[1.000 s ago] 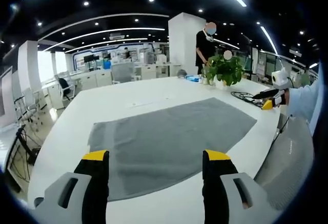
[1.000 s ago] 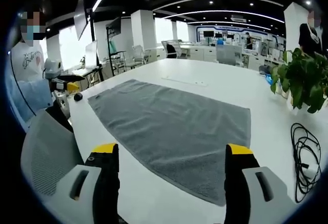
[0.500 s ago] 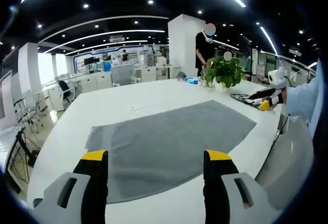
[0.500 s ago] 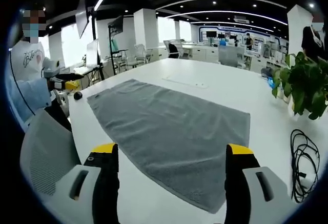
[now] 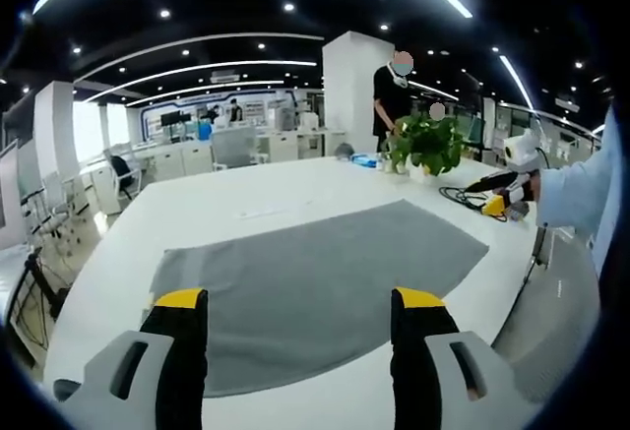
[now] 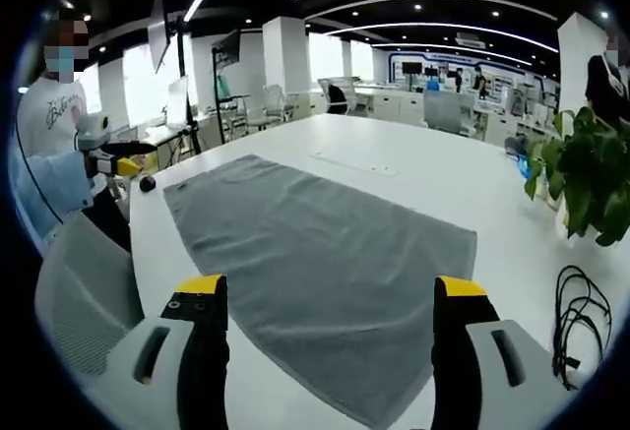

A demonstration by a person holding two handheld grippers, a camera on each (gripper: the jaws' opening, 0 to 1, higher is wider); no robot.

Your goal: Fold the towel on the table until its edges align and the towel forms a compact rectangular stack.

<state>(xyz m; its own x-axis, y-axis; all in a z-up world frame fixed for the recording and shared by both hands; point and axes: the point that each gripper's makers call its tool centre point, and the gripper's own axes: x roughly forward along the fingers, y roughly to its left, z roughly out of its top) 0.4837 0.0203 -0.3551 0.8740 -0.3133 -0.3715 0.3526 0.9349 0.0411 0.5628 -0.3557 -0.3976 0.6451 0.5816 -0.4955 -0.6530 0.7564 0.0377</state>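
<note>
A grey towel (image 5: 310,277) lies spread flat on the white table (image 5: 246,194). My left gripper (image 5: 295,324) hovers open above the towel's near edge, with nothing between its yellow-tipped fingers. In the right gripper view the same towel (image 6: 315,253) stretches away from me. My right gripper (image 6: 325,314) is open over its near corner and holds nothing. The right gripper (image 5: 502,194) also shows far right in the left gripper view, held in a hand. The left gripper (image 6: 118,162) appears at the left of the right gripper view.
A potted plant (image 5: 431,137) stands at the table's far right end, with a coiled black cable (image 6: 581,317) beside it. A grey mesh chair (image 6: 84,297) sits at the table's edge. A person in black (image 5: 394,91) stands behind the plant. Desks and chairs fill the office beyond.
Both views have shifted a little, so the cameras moved slightly. The towel lies as before and both grippers stay open.
</note>
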